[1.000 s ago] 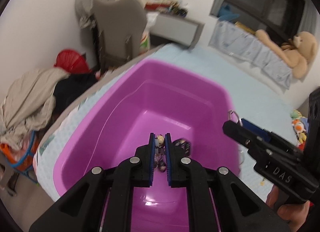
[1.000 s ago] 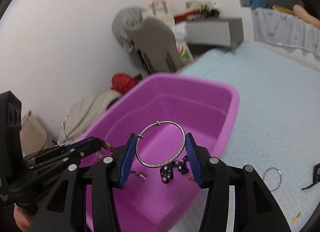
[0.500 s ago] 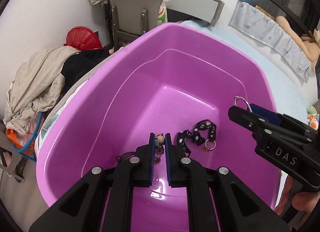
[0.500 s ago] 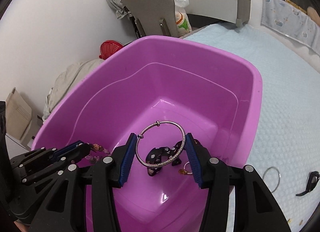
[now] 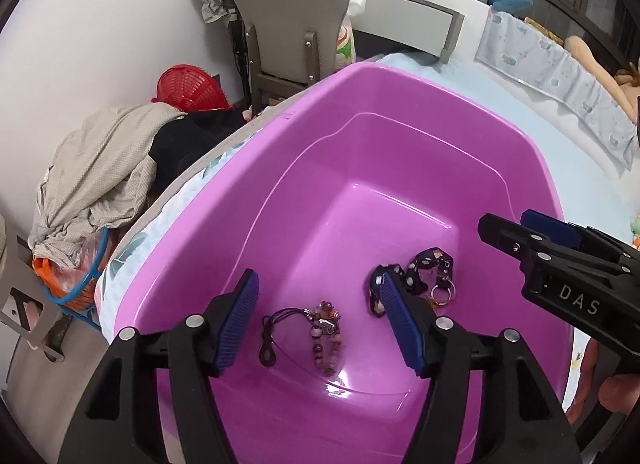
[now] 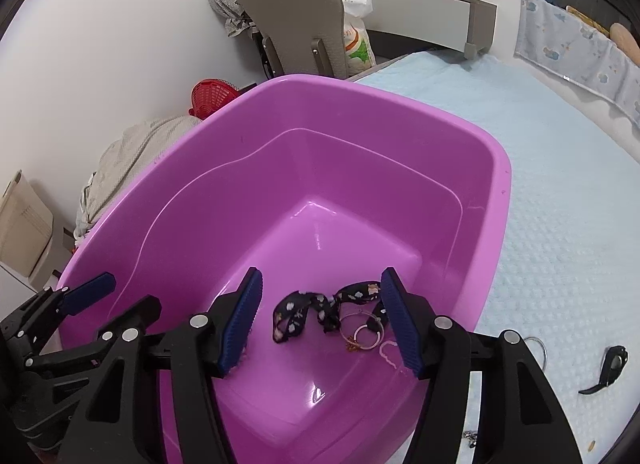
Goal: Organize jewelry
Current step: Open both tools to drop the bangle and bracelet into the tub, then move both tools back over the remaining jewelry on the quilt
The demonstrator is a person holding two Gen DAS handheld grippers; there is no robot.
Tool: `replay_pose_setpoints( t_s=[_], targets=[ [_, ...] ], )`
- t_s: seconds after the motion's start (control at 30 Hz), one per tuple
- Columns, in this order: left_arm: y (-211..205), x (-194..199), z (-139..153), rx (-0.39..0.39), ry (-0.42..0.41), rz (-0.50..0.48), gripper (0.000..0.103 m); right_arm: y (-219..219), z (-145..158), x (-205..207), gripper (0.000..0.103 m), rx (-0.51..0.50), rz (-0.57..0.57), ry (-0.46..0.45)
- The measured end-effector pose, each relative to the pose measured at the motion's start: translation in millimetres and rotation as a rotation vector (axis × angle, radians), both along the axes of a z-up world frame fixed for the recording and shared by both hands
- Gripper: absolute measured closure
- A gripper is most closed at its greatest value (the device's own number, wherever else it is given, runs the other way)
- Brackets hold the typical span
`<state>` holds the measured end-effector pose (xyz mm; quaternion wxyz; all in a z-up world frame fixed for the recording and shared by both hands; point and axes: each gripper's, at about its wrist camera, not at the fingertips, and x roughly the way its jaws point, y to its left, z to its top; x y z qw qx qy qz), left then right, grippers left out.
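Bedroom setting: pale blue bed cover [image 6: 560, 192] carrying a purple tub [image 5: 400, 112], grey chair [image 5: 288, 12] and a heap of laundry [image 5: 100, 168] beyond. Left gripper [image 5: 320, 318] has just been opening; its jaws now stand wide and empty, and the beaded bracelet [image 5: 326, 334] that was pinched between them a second ago lies on the tub floor below, dark cord [image 5: 276, 330] trailing beside it. Right gripper [image 6: 320, 314] has likewise just opened further; the silver bangle [image 6: 362, 330] it carried now rests in the tub, touching the black patterned ribbon [image 6: 316, 310], nothing between its pads. Both pieces delivered, by my reading. Still out on the bed cover: a metal ring [image 6: 536, 346] and a small dark clip [image 6: 610, 368], so the sorting looks unfinished; those seem the likely next pickups.
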<state>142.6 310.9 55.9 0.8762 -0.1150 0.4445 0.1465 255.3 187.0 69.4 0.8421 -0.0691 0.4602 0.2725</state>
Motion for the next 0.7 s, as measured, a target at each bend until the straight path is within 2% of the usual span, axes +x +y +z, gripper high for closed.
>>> replay_pose_setpoints(
  t_s=[0.33,0.7],
  targets=[
    [-3.9,-11.8,0.8,-0.015,0.005,0.018,0.039,-5.1,5.2,-8.2,0.044,0.017,-0.005,-0.001],
    [-13.3,-29.8,16.3,0.002,-0.022,0.016,0.039,-21.6,24.3,-32.6,0.044,0.061,-0.013,-0.027]
  ],
)
